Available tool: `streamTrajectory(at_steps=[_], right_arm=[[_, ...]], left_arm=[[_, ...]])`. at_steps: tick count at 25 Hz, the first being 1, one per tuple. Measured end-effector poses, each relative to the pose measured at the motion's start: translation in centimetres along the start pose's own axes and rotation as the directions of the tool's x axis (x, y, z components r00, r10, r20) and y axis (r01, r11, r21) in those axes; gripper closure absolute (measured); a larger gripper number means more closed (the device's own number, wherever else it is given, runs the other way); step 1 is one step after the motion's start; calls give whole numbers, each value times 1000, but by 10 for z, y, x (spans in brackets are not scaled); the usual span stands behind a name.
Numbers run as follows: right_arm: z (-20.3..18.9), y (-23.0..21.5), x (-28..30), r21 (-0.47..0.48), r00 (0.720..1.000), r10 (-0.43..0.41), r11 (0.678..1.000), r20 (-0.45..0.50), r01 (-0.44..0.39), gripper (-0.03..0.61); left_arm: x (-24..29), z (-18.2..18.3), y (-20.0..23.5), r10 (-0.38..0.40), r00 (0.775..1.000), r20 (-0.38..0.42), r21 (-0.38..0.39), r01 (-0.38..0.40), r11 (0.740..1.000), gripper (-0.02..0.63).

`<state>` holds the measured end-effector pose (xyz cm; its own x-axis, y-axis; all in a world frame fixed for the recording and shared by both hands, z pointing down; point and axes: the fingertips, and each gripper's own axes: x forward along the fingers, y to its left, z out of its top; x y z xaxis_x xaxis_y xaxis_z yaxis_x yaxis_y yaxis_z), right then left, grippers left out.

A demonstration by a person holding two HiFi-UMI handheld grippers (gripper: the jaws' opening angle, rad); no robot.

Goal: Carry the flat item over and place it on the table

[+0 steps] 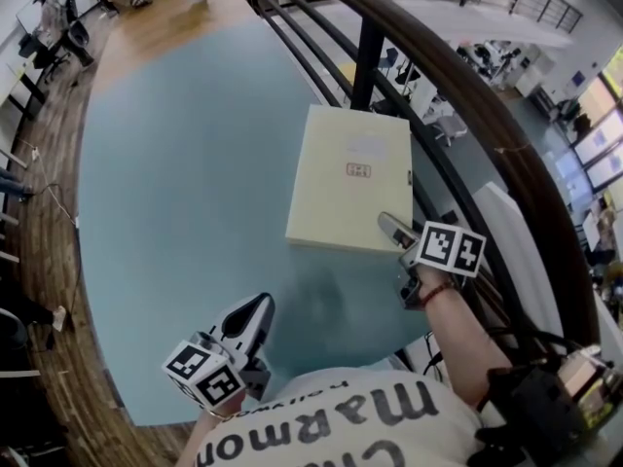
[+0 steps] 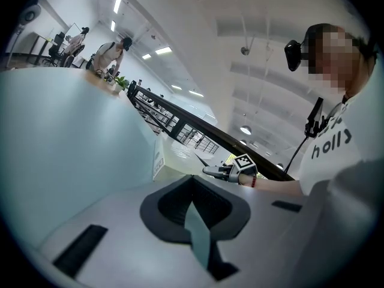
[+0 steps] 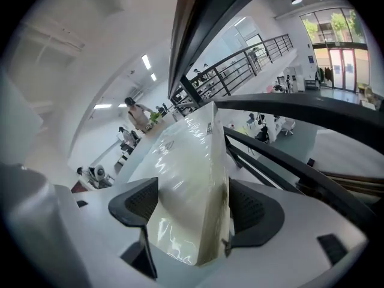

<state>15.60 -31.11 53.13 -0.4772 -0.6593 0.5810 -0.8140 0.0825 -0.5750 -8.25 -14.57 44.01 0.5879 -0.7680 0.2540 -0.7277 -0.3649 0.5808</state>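
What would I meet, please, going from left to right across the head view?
Brown wood-plank floor → left gripper → pale yellow flat rectangular box → dark curved wooden handrail.

We wear a white shirt (image 1: 341,421) with dark lettering, a red wristband (image 1: 438,292), and a black headset (image 2: 295,53) with black cable (image 2: 313,120). Our left gripper (image 1: 258,306) and right gripper (image 1: 387,224) are pale grey, each with a black-and-white marker cube (image 1: 450,248).

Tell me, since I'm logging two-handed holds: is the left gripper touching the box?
Apart. The head view shows bare table between the left gripper and the box.
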Motion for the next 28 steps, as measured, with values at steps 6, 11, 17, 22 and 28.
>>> streamTrajectory(at_steps=[6, 11, 17, 22, 28], right_arm=[[3, 2, 1, -97, 1000, -19, 995, 23, 21, 201], [4, 9, 1, -223, 1000, -19, 975, 17, 23, 213], [7, 10, 2, -297, 999, -23, 954, 38, 34, 215], [9, 11, 2, -338, 998, -25, 940, 55, 42, 215], [12, 17, -3, -468, 996, -44, 880, 84, 78, 215]], left_arm=[[0, -2, 1, -1, 1000, 0, -3, 1, 1000, 612], [-3, -2, 2, 7, 1000, 1, 0, -7, 1000, 612], [-2, -1, 2, 8, 1000, 4, 6, -8, 1000, 612], [-3, -3, 1, 11, 1000, 5, 13, -11, 1000, 612], [-8, 0, -1, 27, 999, 25, 7, -28, 1000, 612]])
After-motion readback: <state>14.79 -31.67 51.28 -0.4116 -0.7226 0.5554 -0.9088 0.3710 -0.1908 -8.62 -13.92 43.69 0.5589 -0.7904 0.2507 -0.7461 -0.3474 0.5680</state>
